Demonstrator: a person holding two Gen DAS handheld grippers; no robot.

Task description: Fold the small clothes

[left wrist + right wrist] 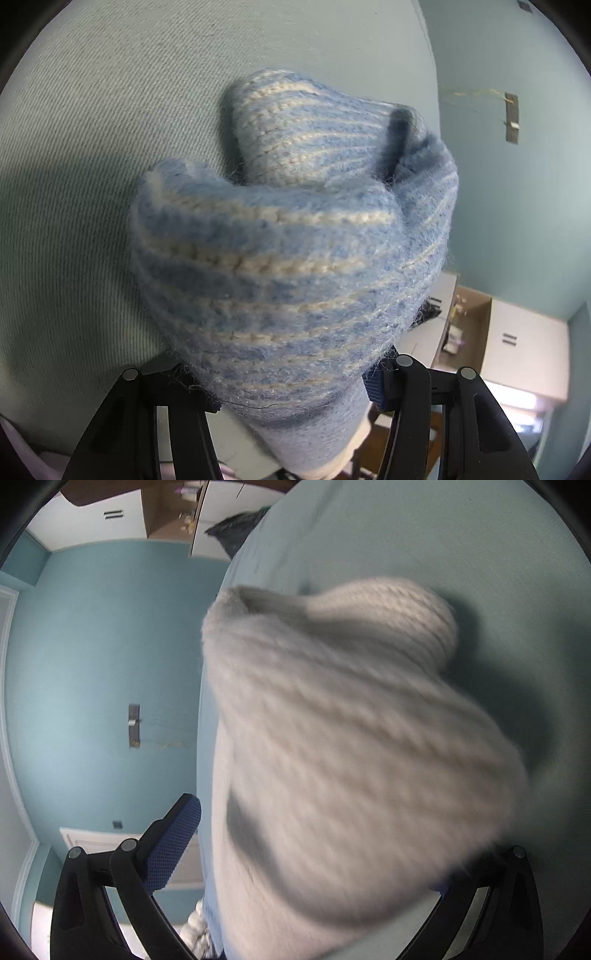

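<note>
A fuzzy knit garment with light blue and cream stripes (288,236) fills the left wrist view, bunched over the pale green cloth surface (92,129). My left gripper (295,373) is shut on its near edge; the fingertips are hidden in the knit. In the right wrist view a cream-white knit piece (343,738), blurred, hangs from between my right gripper's (314,849) fingers. The left blue-padded finger (173,845) stands apart from the knit; the right finger is hidden under it.
The pale green covered surface (424,535) ends at an edge on the left of the right wrist view. Beyond it are a teal wall (92,664), white cabinets (528,343), an open cardboard box (469,325) and a dark bag (240,528).
</note>
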